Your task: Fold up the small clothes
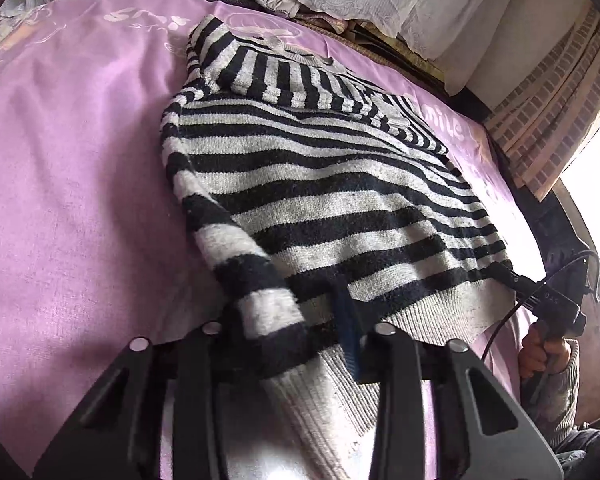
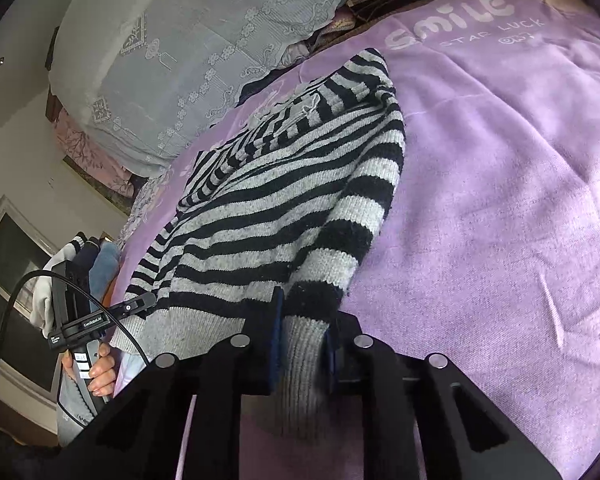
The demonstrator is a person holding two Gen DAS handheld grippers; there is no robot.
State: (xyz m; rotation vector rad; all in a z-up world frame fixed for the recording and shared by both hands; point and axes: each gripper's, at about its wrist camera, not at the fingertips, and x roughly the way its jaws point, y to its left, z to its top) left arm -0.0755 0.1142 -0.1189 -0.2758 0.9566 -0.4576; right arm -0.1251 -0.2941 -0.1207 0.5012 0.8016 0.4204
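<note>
- The black-and-grey striped knitted sweater (image 1: pixel 320 184) lay spread on the purple printed bedspread (image 1: pixel 72 160), hem end nearest my grippers, collar end toward the white lace-covered pillows (image 2: pixel 172 60) beyond it.
- Both sleeves lay folded in along the sweater's body, so I judged the sleeve step done and the lengthwise fold in hand.
- My left gripper (image 1: pixel 300 344) had its jaws clamped on the striped cuff and ribbed hem at the sweater's near left corner.
- My right gripper (image 2: pixel 302 344) had its jaws pinched on the grey ribbed cuff (image 2: pixel 300 360) at the sweater's near right corner.
- The next move, as I judged it, called for lifting both corners together and carrying the hem toward the collar, level, without dragging the sleeves out of place.
- A pile of folded clothes (image 2: pixel 92 264) sat beyond the sweater's left edge.
</note>
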